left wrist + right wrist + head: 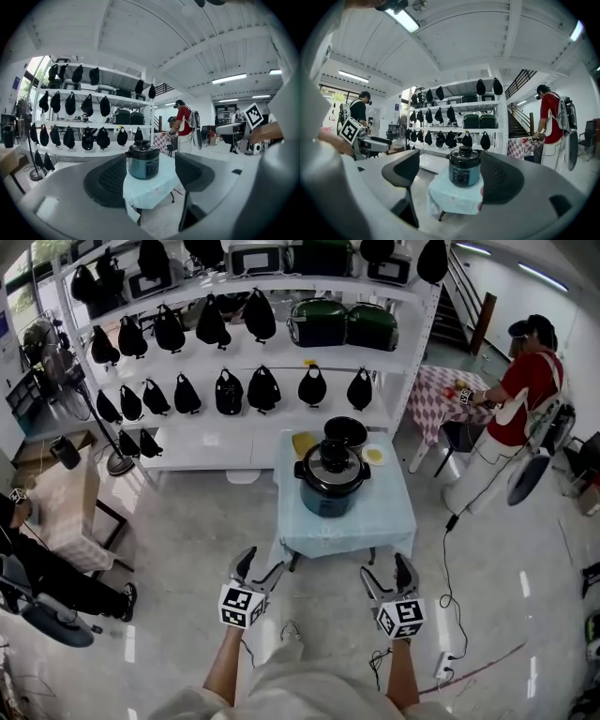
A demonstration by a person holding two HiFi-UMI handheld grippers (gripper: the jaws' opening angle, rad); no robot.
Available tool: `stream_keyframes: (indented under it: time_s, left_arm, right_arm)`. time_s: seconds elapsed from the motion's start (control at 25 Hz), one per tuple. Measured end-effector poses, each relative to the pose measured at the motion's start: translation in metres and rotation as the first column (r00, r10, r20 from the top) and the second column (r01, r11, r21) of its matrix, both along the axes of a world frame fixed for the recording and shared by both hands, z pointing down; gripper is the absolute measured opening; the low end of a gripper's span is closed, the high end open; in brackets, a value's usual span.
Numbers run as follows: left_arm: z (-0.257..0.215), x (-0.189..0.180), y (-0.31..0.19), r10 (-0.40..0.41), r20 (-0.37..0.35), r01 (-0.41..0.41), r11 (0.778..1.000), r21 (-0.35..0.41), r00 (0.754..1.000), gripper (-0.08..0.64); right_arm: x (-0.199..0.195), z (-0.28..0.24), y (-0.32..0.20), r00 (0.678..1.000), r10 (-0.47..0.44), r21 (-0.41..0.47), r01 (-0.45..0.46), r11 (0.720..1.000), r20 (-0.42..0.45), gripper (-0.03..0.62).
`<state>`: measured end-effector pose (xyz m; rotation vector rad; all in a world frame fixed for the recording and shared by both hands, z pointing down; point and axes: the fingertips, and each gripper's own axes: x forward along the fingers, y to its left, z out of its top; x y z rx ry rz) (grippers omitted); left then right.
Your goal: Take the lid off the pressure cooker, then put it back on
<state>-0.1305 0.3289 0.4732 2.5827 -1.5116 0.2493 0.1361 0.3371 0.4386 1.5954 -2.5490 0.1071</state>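
A dark teal pressure cooker (330,482) with its black lid (332,459) seated on top stands on a small table with a pale blue cloth (380,514). The cooker (143,161) also shows between the jaws in the left gripper view, and again as the cooker (464,170) in the right gripper view. My left gripper (258,568) and right gripper (386,575) hover short of the table's near edge, well apart from the cooker. Both stand open and hold nothing.
A black pot (345,431), a yellow item (304,443) and a small plate (374,455) lie behind the cooker. White shelving (234,352) with several black bags stands beyond. A person in red (520,399) works at a checkered table on the right. Cables (448,568) trail on the floor.
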Motion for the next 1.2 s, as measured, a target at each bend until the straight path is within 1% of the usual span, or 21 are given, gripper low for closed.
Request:
stream_keyframes:
  time_s: [0.28,0.4,0.56,0.8,1.04,1.2]
  left_arm:
    - [-0.007,-0.026,-0.089,0.022,-0.006,-0.022,1.0,0.005,1.0,0.308]
    - [-0.008,-0.032,-0.121,0.038,-0.011,-0.038,0.999,0.011,0.999,0.307]
    - [0.001,-0.037,-0.147,0.06,-0.013,-0.06,0.998,0.001,0.998,0.307]
    - [0.008,-0.036,-0.179,0.085,-0.013,-0.085,0.996,-0.018,0.996,0.307]
    - [0.021,-0.04,-0.21,0.072,-0.014,-0.072,0.997,-0.035,0.997,0.307]
    - [0.027,-0.037,-0.238,0.06,-0.012,-0.061,0.997,-0.042,0.998,0.307]
  right_arm:
    - [-0.026,-0.009,-0.082,1.0,0.024,0.002,-0.024,1.0,-0.008,0.377]
    - [-0.035,-0.01,-0.108,0.999,0.036,0.007,-0.036,0.999,-0.012,0.377]
    - [-0.042,-0.002,-0.129,0.998,0.058,-0.001,-0.058,0.998,-0.011,0.377]
    - [-0.041,0.005,-0.158,0.996,0.084,-0.022,-0.084,0.996,-0.009,0.377]
    - [-0.043,0.02,-0.191,0.997,0.078,-0.04,-0.078,0.996,-0.004,0.377]
    - [-0.042,0.023,-0.222,0.998,0.061,-0.036,-0.061,0.997,0.0,0.377]
